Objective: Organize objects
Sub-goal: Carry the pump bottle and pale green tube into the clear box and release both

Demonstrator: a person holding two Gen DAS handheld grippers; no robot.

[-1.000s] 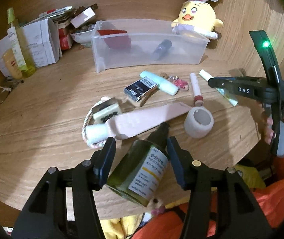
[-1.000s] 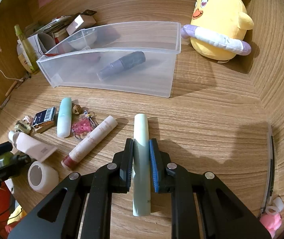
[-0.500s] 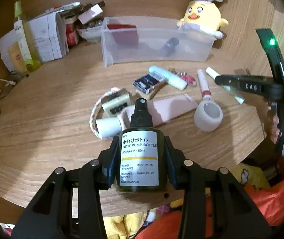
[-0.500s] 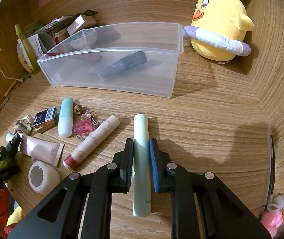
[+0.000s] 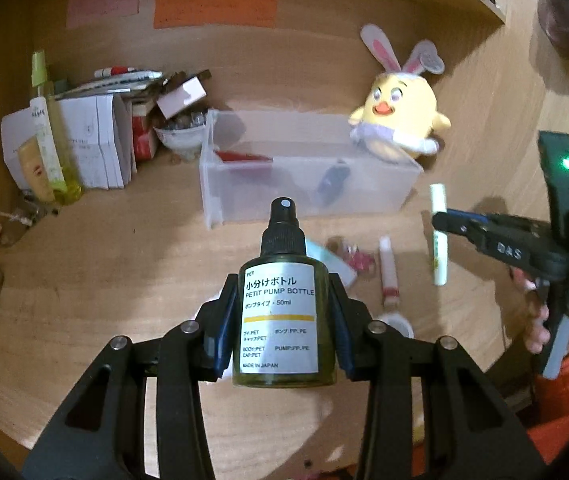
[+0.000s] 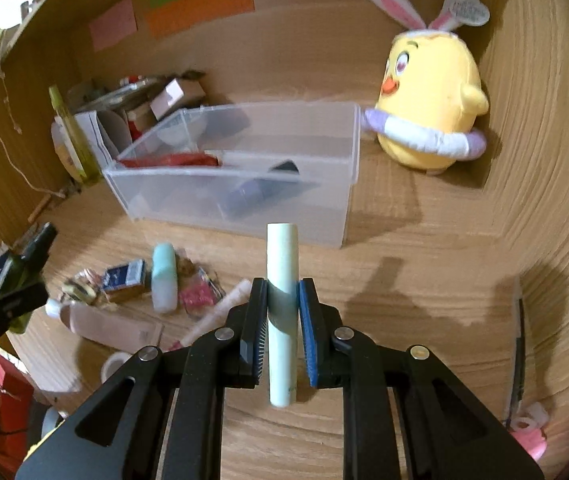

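My left gripper [image 5: 282, 300] is shut on a small green pump bottle [image 5: 282, 320] with a white label and black cap, held upright above the wooden desk. My right gripper [image 6: 282, 312] is shut on a pale green tube [image 6: 282, 312], lifted off the desk; the tube [image 5: 439, 236] and right gripper [image 5: 440, 222] also show at the right of the left wrist view. A clear plastic bin [image 6: 326, 176] stands behind, holding a dark bottle [image 6: 258, 196] and a red item [image 6: 172, 160]. Loose cosmetics lie on the desk: a mint tube [image 6: 164, 276], a pink tube [image 6: 112, 326], a lip tube [image 5: 388, 272].
A yellow plush chick [image 6: 428, 108] with bunny ears sits at the back right by the wall. Boxes, papers and a tall yellow bottle [image 5: 50, 136] crowd the back left corner. A white round jar [image 5: 396, 322] and a small dark box [image 6: 124, 274] lie near the front.
Both grippers rose off the desk. The left one closed on the pump bottle, stood it upright and lifted it; the right one lifted the pale green tube.
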